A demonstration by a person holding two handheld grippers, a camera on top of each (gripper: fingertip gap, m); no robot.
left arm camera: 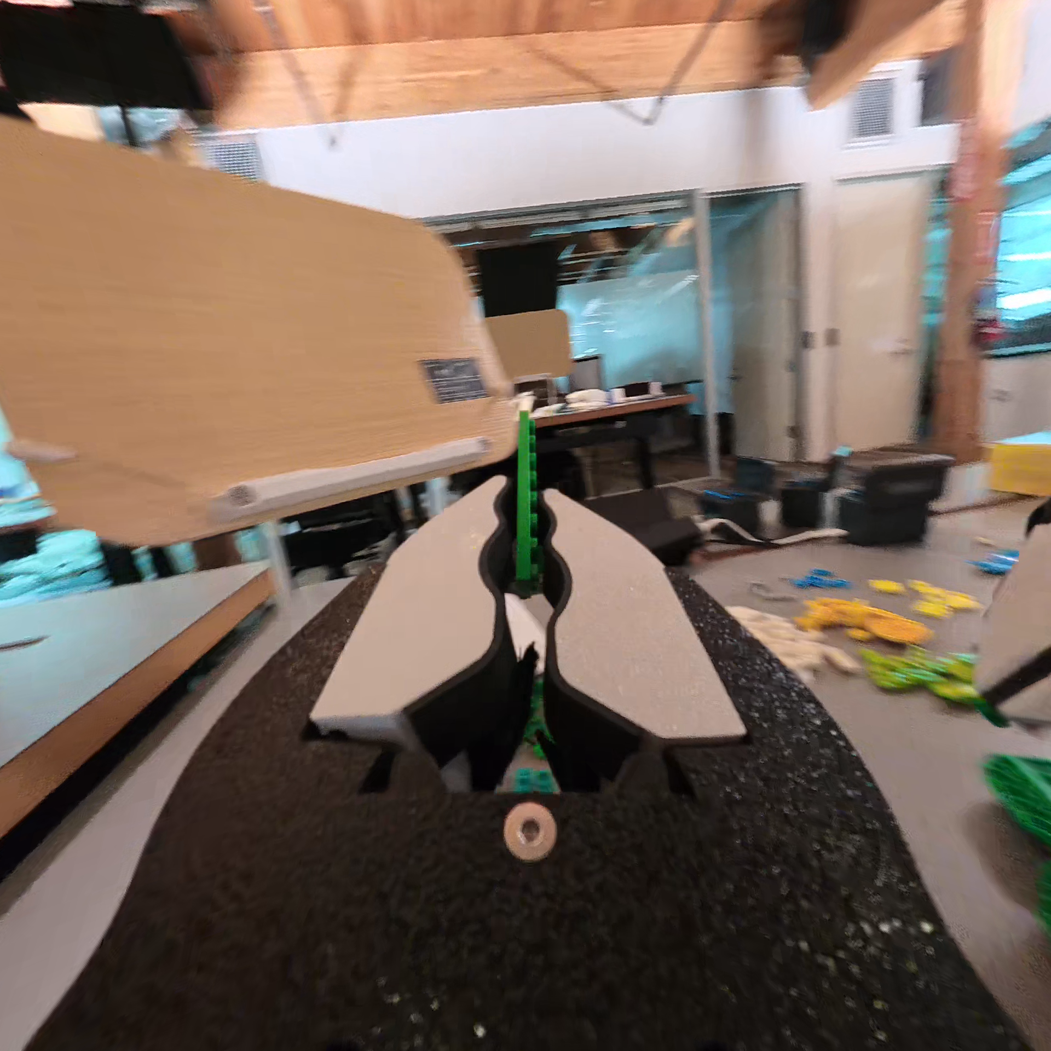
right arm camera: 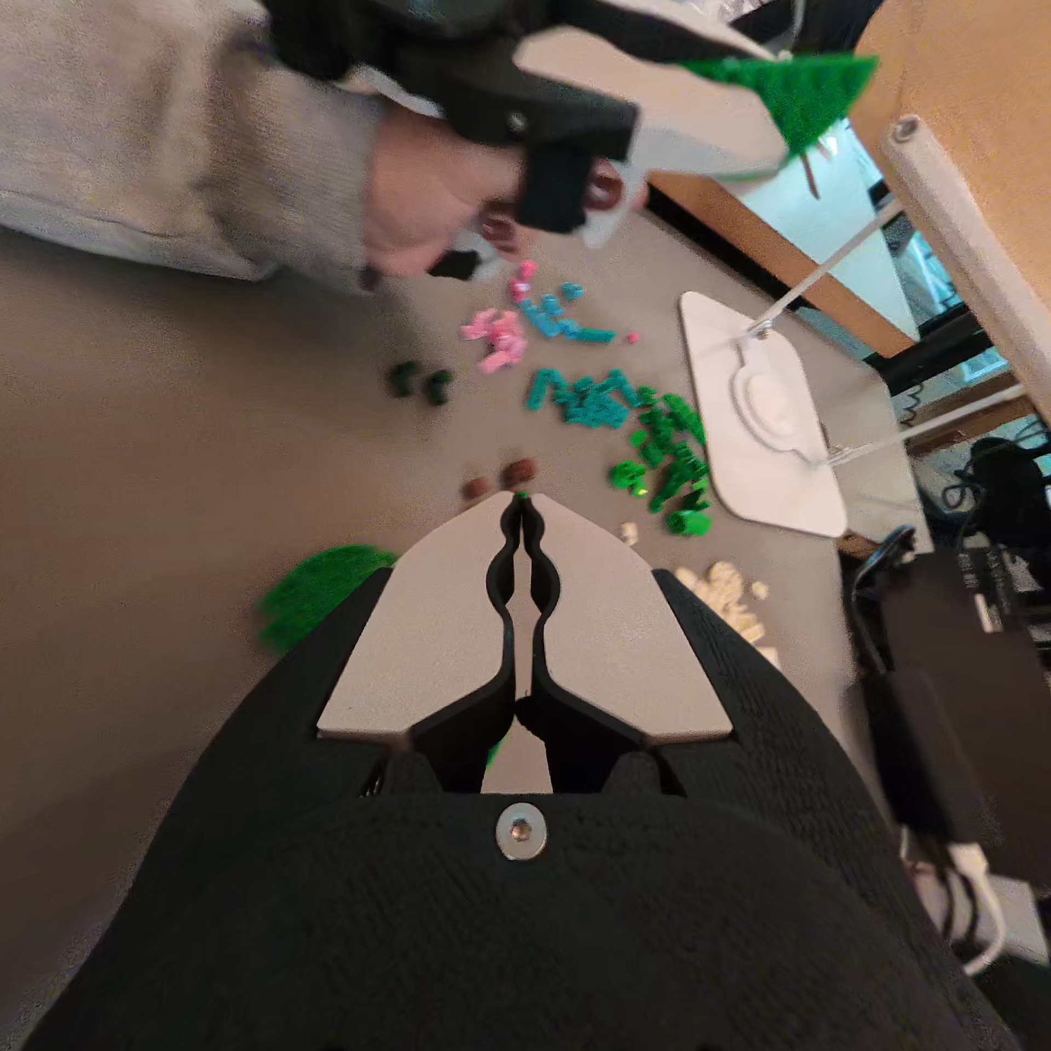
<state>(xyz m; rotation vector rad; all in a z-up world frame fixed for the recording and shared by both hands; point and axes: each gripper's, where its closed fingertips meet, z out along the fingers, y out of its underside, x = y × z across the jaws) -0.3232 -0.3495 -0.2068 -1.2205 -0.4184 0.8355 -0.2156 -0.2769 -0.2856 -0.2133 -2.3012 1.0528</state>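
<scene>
My left gripper (left arm camera: 526, 496) is shut on a thin green studded plate (left arm camera: 524, 455), seen edge-on and standing upright out of the fingertips. The right wrist view shows this gripper (right arm camera: 569, 142) in a person's hand, with the green plate (right arm camera: 796, 96) flat at its tip. My right gripper (right arm camera: 520, 500) is shut, with a sliver of a green piece (right arm camera: 520, 498) pinched at the very tips. A green studded plate (right arm camera: 318, 591) shows below its left side; whether it is that piece I cannot tell. The right gripper also shows at the right edge of the left wrist view (left arm camera: 1012, 654).
Loose bricks lie in piles on the grey floor: teal (right arm camera: 586, 398), green (right arm camera: 671, 455), pink (right arm camera: 497, 335), brown (right arm camera: 517, 471), cream (right arm camera: 728, 597), yellow (left arm camera: 870, 620). A white stand base (right arm camera: 756, 421) sits to the right. A wooden panel (left arm camera: 227, 341) hangs close at the left. Spacing between my two grippers at the tips: around 15 cm.
</scene>
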